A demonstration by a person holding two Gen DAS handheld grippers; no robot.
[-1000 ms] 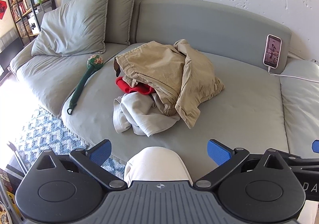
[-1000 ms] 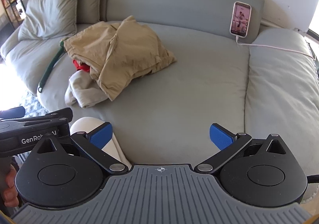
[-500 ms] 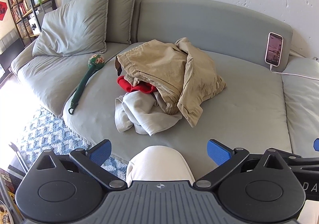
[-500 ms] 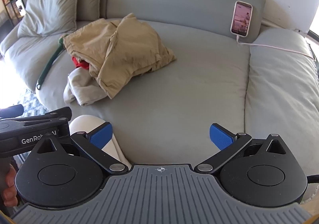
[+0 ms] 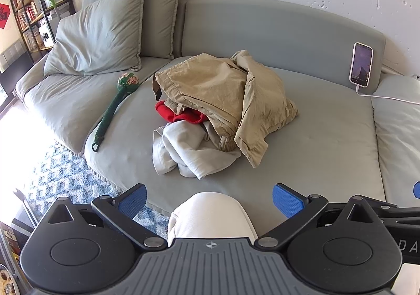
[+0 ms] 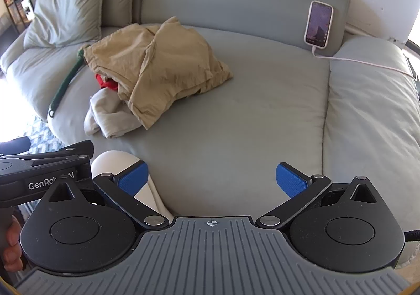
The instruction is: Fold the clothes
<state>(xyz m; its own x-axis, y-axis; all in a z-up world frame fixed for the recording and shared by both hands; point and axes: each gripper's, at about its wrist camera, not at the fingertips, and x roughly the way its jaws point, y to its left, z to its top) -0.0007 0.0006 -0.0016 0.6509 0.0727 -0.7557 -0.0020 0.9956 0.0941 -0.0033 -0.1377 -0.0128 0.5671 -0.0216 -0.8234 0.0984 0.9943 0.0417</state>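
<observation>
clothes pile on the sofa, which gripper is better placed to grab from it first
Probably the left. In its view the clothes pile lies straight ahead of the open left gripper. From the open right gripper, the pile sits off to the left, with only bare sofa ahead. Neither touches any cloth yet.

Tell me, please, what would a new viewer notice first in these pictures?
First the pile of clothes in the middle of the grey sofa: a tan garment on top, a red one and a pale grey one under it. Next, the open left gripper and right gripper, both empty, and a lit phone leaning on the backrest.
</observation>
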